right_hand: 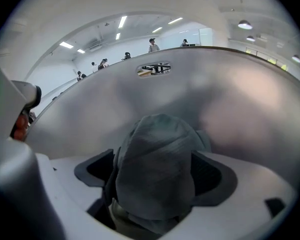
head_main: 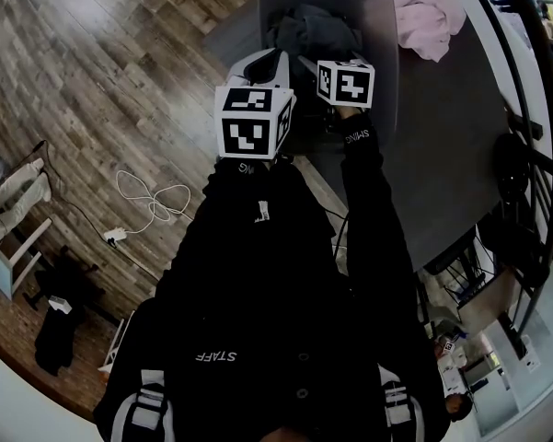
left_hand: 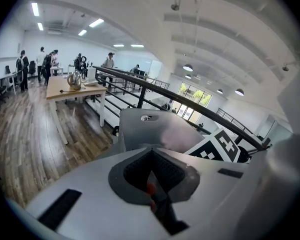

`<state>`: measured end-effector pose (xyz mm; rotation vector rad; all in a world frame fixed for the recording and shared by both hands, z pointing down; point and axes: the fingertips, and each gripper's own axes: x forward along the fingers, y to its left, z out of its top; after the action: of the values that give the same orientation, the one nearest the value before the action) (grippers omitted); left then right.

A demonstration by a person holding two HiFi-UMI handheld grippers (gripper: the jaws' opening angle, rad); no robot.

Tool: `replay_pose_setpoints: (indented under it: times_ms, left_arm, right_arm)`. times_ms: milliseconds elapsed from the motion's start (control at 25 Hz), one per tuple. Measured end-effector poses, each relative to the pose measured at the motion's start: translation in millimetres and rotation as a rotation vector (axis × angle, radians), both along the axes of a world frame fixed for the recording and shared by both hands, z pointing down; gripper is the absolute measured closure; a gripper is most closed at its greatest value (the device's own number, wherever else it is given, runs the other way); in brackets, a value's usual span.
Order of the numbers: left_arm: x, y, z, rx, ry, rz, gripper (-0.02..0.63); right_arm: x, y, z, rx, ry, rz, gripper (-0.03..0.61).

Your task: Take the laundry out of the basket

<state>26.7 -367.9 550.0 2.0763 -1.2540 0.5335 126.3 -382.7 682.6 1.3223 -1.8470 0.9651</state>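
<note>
A grey laundry basket (head_main: 379, 26) stands ahead of me with dark clothes (head_main: 313, 28) heaped inside. A pink garment (head_main: 425, 12) lies on the dark table beside it. My right gripper (head_main: 305, 61) reaches over the basket's near rim; in the right gripper view its jaws (right_hand: 154, 179) stand wide apart with a bunched grey cloth (right_hand: 157, 159) between them, the pads clear of it, and the basket wall (right_hand: 189, 94) behind. My left gripper (head_main: 265, 59) hovers just to the left. Its pads (left_hand: 150, 176) meet with nothing between them, facing the basket (left_hand: 159, 131).
The dark grey table (head_main: 460, 155) runs along the right, with a black railing (head_main: 543, 109) beyond it. A white cable (head_main: 152, 201) and dark clothing (head_main: 55, 330) lie on the wooden floor to the left. People stand around a far table (left_hand: 72, 86).
</note>
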Motion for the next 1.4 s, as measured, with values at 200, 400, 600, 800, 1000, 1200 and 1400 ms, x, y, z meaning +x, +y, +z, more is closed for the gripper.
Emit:
replay_pose_setpoints:
  times_ms: [200, 400, 600, 800, 1000, 1200, 1400]
  left_arm:
    - [-3.0, -5.2, -0.3, -0.001, 0.001, -0.018, 0.612]
    - [-6.4, -8.0, 0.6, 0.005, 0.006, -0.03, 0.612]
    - [-7.7, -4.5, -0.8, 0.02, 0.015, -0.033, 0.612]
    - [-14.0, 2.1, -1.2, 0.032, 0.032, -0.045, 0.612]
    - [-17.3, 11.0, 3.0, 0.028, 0.035, -0.045, 0.612]
    - [-20.7, 19.1, 6.6, 0.022, 0.038, -0.044, 0.612]
    - [-24.7, 23.8, -0.1, 0.037, 0.034, -0.046, 0.612]
  right_arm:
    - [3.1, -5.1, 18.7, -0.029, 0.01, 0.005, 0.039]
    - [-2.7, -7.2, 46.3, -0.105, 0.019, -0.048, -0.003]
    - [-1.5, -10.7, 80.5, -0.181, 0.049, -0.046, -0.003]
    - [-6.1, -14.8, 100.1, -0.211, 0.085, -0.028, -0.003]
    - [-4.6, -16.7, 108.0, -0.193, 0.143, -0.02, -0.002]
    - [-3.7, -16.6, 103.8, -0.185, 0.181, -0.021, 0.04]
    - [-3.5, -11.7, 92.1, -0.18, 0.189, -0.024, 0.199]
